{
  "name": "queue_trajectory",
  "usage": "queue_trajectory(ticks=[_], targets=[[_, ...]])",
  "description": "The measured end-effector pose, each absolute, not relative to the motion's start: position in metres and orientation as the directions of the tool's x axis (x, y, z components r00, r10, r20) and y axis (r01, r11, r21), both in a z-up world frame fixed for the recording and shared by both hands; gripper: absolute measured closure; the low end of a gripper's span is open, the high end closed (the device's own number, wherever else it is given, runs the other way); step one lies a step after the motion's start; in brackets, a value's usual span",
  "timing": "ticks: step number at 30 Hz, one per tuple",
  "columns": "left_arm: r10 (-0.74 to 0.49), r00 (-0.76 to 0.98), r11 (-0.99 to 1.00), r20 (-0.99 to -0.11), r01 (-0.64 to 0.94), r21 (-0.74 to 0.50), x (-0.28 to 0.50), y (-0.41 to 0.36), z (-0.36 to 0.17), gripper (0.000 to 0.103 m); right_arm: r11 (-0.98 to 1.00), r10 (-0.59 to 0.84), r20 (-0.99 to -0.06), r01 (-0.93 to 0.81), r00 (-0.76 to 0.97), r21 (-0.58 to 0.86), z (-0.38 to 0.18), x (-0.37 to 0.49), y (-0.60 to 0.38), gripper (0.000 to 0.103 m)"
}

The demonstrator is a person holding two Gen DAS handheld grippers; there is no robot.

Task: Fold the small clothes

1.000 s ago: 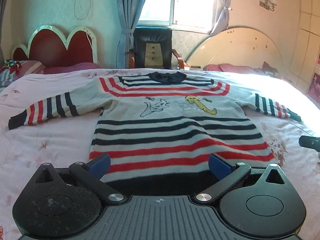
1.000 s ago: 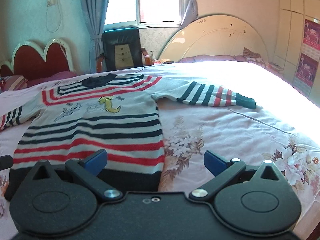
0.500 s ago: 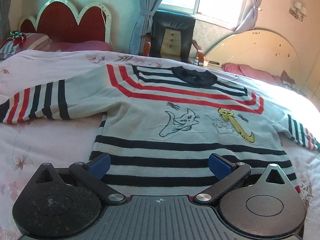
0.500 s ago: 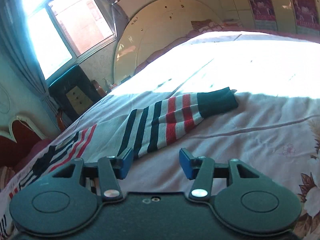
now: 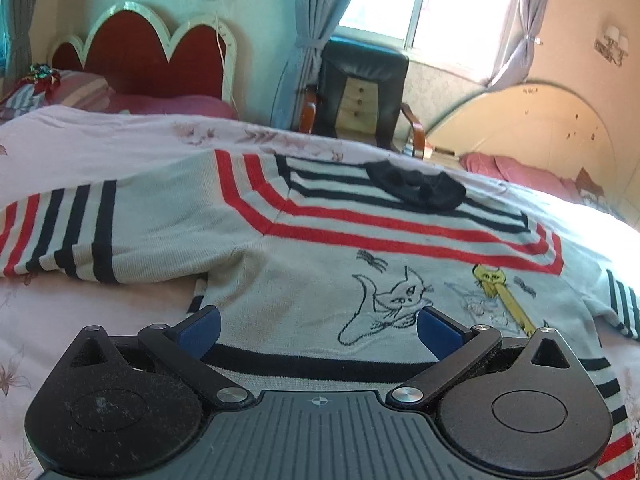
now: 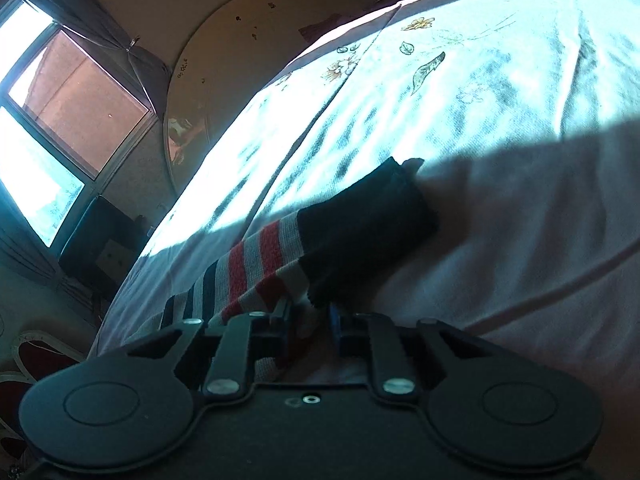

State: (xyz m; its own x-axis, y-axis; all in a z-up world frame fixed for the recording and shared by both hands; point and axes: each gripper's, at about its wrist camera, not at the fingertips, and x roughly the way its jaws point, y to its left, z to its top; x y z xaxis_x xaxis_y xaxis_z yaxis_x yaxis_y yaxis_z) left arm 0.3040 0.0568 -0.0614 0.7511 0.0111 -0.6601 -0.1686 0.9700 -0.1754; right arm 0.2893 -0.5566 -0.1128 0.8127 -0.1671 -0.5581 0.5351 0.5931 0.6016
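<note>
Fingers first: on our left gripper (image 5: 318,326) the two blue pads (image 5: 200,326) stand wide apart, with nothing between them but the sweater (image 5: 320,248) lying flat underneath. We see the gripper low over the sweater's chest, just short of the cat drawing (image 5: 386,304) and to the left of the yellow figure (image 5: 502,300). Beyond these run the red and dark stripes of the yoke and the dark collar (image 5: 416,188). The sweater's striped left-hand sleeve (image 5: 60,236) stretches out over the pink floral bedspread (image 5: 100,148).

On our right gripper (image 6: 308,326) the fingers (image 6: 282,320) are drawn in close to each other, and the other sleeve (image 6: 280,264) runs down between them — the striped knit fills the narrow gap, so we take it as pinched there, near the dark cuff (image 6: 364,232). The cuff itself lies past the fingertips on the bed, partly in shade, with bright sunlight on the sheet (image 6: 480,80) behind it.

Farther out in the left view we see a red scalloped headboard (image 5: 148,52), a black chair (image 5: 360,92) before the window (image 5: 460,0) with blue curtains (image 5: 316,20), and a pale arched headboard (image 5: 540,128) to the right. In the right view the same window (image 6: 60,120) and arched headboard (image 6: 240,40) appear tilted — the camera is rolled over.
</note>
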Motion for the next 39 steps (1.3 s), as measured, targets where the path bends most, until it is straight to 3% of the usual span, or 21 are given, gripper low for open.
queue_trajectory(ticks=[3, 7, 10, 13, 21, 24, 26, 28, 30, 31, 35, 36, 38, 39], targets=[[-0.019, 0.738, 0.951, -0.675, -0.194, -0.240, 0.306, 0.070, -0.066, 0.000, 0.646, -0.187, -0.566, 0.534, 0.803, 0.545, -0.104, 0.298, -0.553, 0.095], [0.033, 0.710, 0.961, -0.703, -0.215, -0.172, 0.303, 0.079, -0.072, 0.000, 0.811, -0.197, -0.483, 0.419, 0.853, 0.408, -0.066, 0.311, -0.507, 0.095], [0.058, 0.715, 0.971, -0.697, -0.203, -0.127, 0.293, 0.083, -0.070, 0.000, 0.910, -0.091, -0.414, 0.244, 0.905, 0.334, -0.036, 0.327, -0.452, 0.096], [0.027, 0.738, 0.961, -0.675, -0.205, -0.186, 0.283, 0.095, -0.064, 0.000, 0.955, 0.065, -0.394, 0.057, 0.917, 0.292, -0.023, 0.344, -0.384, 0.096], [0.050, 0.746, 0.921, -0.664, -0.291, -0.258, 0.271, 0.126, -0.058, 0.000, 0.932, 0.356, -0.520, -0.258, 0.776, 0.253, -0.064, 0.374, -0.223, 0.096], [0.044, 0.748, 0.922, -0.663, -0.285, -0.261, 0.273, 0.127, -0.058, 0.000, 0.931, 0.365, -0.565, -0.296, 0.740, 0.214, -0.084, 0.375, -0.193, 0.087], [-0.002, 0.756, 0.919, -0.655, -0.257, -0.299, 0.279, 0.123, -0.060, 0.001, 0.932, 0.360, -0.546, -0.316, 0.756, 0.177, -0.081, 0.363, -0.186, 0.066], [-0.064, 0.768, 0.910, -0.637, -0.216, -0.353, 0.289, 0.113, -0.063, 0.001, 0.928, 0.371, -0.523, -0.322, 0.767, 0.186, -0.075, 0.352, -0.191, 0.056], [-0.147, 0.775, 0.900, -0.614, -0.152, -0.408, 0.306, 0.094, -0.066, 0.013, 0.928, 0.372, -0.503, -0.310, 0.780, 0.205, -0.072, 0.340, -0.206, 0.057], [-0.177, 0.772, 0.900, -0.611, -0.126, -0.418, 0.315, 0.083, -0.068, 0.029, 0.929, 0.370, -0.494, -0.298, 0.787, 0.221, -0.070, 0.334, -0.214, 0.058], [-0.270, 0.746, 0.904, -0.608, -0.020, -0.427, 0.360, 0.030, -0.080, 0.028, 0.930, 0.335, -0.484, -0.202, 0.808, 0.307, -0.067, 0.316, -0.251, 0.058], [-0.288, 0.735, 0.907, -0.613, 0.004, -0.421, 0.372, 0.017, -0.083, 0.025, 0.926, 0.326, -0.483, -0.173, 0.812, 0.335, -0.067, 0.314, -0.261, 0.057], [-0.298, 0.730, 0.913, -0.615, 0.030, -0.406, 0.393, -0.004, -0.088, 0.011, 0.906, 0.326, -0.476, -0.125, 0.817, 0.405, -0.067, 0.311, -0.281, 0.057], [-0.314, 0.725, 0.910, -0.613, 0.046, -0.412, 0.404, -0.013, -0.089, 0.010, 0.896, 0.322, -0.473, -0.103, 0.820, 0.432, -0.068, 0.310, -0.290, 0.057]])
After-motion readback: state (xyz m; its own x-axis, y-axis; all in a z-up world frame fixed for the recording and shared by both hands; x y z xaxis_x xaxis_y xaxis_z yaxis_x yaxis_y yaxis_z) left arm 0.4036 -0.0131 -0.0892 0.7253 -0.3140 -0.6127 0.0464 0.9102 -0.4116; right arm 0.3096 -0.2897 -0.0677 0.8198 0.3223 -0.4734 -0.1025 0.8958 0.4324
